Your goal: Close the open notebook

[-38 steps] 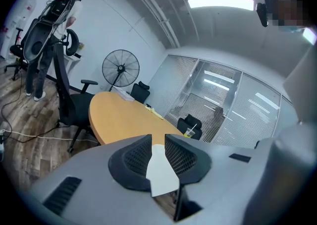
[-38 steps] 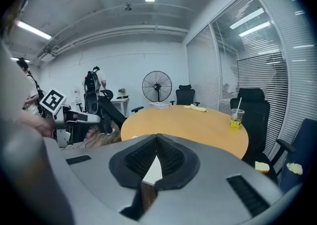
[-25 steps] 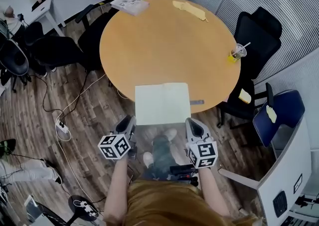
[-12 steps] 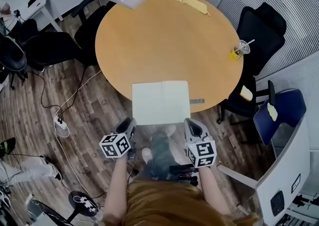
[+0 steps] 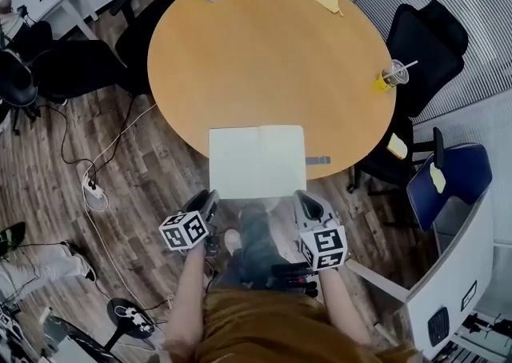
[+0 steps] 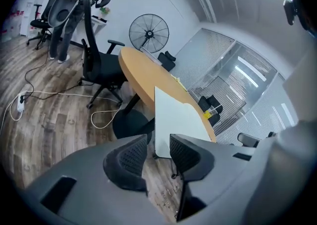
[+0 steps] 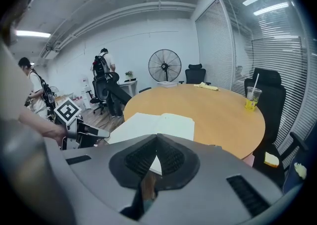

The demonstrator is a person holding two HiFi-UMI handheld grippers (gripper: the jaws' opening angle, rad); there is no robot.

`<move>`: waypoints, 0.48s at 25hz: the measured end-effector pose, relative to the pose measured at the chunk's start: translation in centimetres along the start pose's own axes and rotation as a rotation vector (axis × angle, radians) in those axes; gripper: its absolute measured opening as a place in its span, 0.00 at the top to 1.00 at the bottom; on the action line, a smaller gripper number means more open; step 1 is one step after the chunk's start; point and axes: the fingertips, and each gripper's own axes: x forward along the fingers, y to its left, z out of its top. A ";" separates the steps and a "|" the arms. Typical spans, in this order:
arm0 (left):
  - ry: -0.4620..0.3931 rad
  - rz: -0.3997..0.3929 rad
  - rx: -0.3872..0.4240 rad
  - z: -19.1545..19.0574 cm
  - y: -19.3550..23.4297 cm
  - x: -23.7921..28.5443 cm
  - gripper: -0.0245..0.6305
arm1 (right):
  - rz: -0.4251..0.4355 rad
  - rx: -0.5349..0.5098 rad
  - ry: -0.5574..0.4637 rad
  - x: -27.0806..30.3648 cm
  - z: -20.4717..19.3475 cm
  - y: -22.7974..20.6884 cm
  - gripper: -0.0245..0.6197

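L gripper (image 5: pixel 210 197) jaws are opening, nothing between them. R gripper (image 5: pixel 304 200) jaws are together at the tips, empty. Both hang just off the near table (image 5: pixel 264 49) edge, 1 each side of the notebook's near corners, not touching it.

Progress: nothing done yet. Notebook (image 5: pixel 256 161) lies flat and open at the near edge, 2 blank pages up, its near part overhanging the edge. Left to do, prob: catch 1 cover, fold it over the spine, press flat.

Containers: 1 cup (image 5: pixel 390 77) w/ straw at the right edge, well apart from the notebook, yellowish drink inside; level unclear.
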 end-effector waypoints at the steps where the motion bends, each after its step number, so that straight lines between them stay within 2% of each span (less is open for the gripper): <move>1: 0.004 0.001 -0.013 -0.1 0.2 0.2 0.74 | 0.001 0.002 0.002 0.1 0.0 -0.1 0.94; 12: -0.005 -0.064 -0.184 -0.9 0.7 0.8 0.73 | 0.011 0.017 0.014 0.7 0.0 -0.6 0.94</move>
